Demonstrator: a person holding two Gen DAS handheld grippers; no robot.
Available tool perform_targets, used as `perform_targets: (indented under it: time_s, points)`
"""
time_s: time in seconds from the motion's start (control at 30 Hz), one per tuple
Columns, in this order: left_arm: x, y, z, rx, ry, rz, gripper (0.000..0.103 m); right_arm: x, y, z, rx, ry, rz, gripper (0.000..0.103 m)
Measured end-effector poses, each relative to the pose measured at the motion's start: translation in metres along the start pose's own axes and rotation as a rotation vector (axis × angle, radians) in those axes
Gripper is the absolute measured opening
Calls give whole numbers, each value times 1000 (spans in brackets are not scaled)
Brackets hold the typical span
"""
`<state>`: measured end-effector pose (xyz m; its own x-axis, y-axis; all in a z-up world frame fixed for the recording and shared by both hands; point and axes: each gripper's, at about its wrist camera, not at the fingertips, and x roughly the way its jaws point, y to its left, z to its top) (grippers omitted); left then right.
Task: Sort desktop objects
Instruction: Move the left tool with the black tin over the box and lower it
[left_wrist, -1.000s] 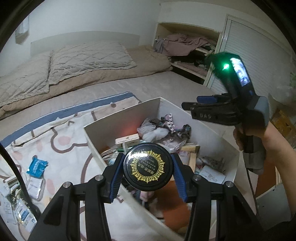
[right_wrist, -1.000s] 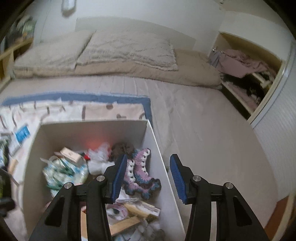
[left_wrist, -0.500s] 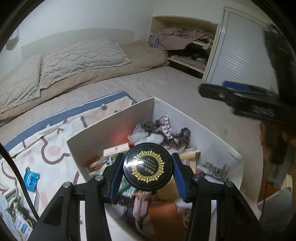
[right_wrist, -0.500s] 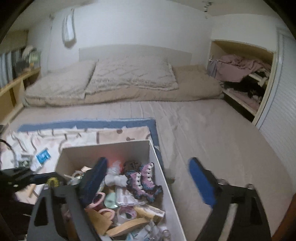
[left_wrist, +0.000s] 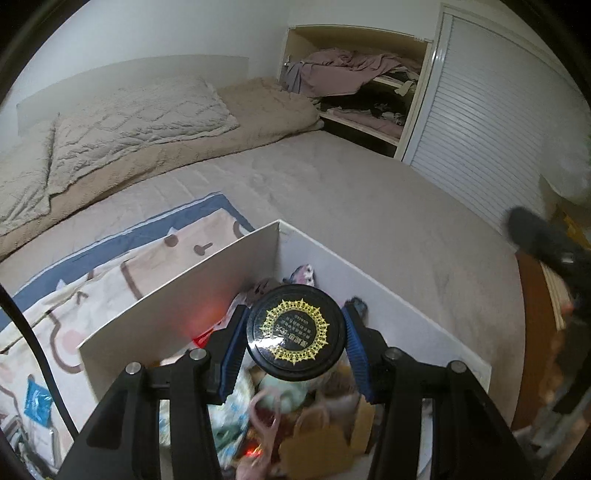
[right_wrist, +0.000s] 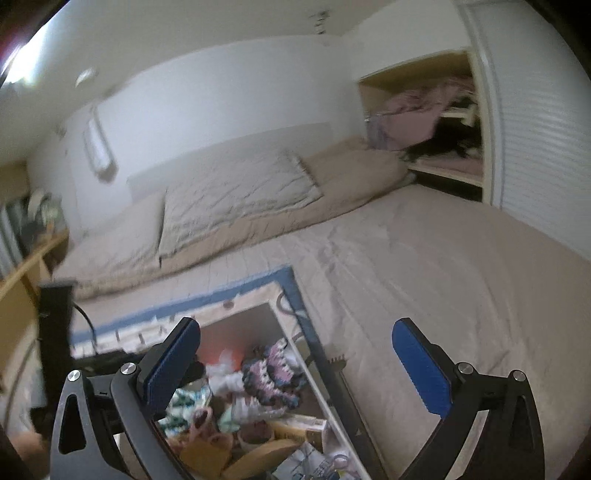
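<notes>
The left wrist view alone shows the black round jar (left_wrist: 295, 332), gold-patterned lid toward the camera, clamped between the blue pads of the left gripper (left_wrist: 293, 341); both pads touch its sides. The jar hangs above the white box (left_wrist: 177, 295), over the box's near half, clear of the clutter inside. At the right edge of this view a dark blurred shape (left_wrist: 546, 247) is too smeared to identify. The right wrist view alone shows the right gripper (right_wrist: 297, 367) with its jaws spread wide and nothing between them; its left pad overlaps the box interior, its right pad lies over the bare bed cover (right_wrist: 461, 258). That view also shows a crocheted purple-and-white item (right_wrist: 271, 373) against the far right wall of the white box (right_wrist: 310, 373), among packets and paper. The box stands on the bed, its far corner near the blue-bordered patterned blanket (left_wrist: 122, 266). Two quilted pillows (left_wrist: 140, 122) lie at the bed's head; an open closet nook (left_wrist: 354, 92) holds heaped clothes beside a white slatted door (left_wrist: 480, 129).
</notes>
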<state>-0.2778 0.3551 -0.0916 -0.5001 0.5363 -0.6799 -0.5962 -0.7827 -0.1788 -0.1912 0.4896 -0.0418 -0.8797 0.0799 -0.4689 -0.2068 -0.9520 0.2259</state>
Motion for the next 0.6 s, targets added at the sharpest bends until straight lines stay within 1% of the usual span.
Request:
perform_targets:
  time_s: [0.1, 0.27, 0.33, 0.43, 0.53, 0.57, 0.6]
  points:
    - [19, -3, 12, -20, 36, -2, 50, -7, -10, 7, 46, -20, 6, 103]
    - [58, -7, 22, -63, 170, -1, 50, -8, -12, 11, 58, -22, 12, 103]
    - [71, -7, 22, -73, 205, 16, 50, -6, -11, 10, 58, -12, 22, 103]
    - [85, -5, 21, -87, 230, 7, 50, -4, -12, 9, 53, 0, 41, 103]
    - [93, -4, 18, -89, 236, 9, 51, -2, -12, 7, 52, 9, 46, 103]
    - [94, -4, 19, -89, 230, 11, 61, -2, -13, 7, 53, 13, 46, 103]
    - [93, -4, 19, -88, 220, 14, 78, -3, -13, 6, 55, 14, 45, 103]
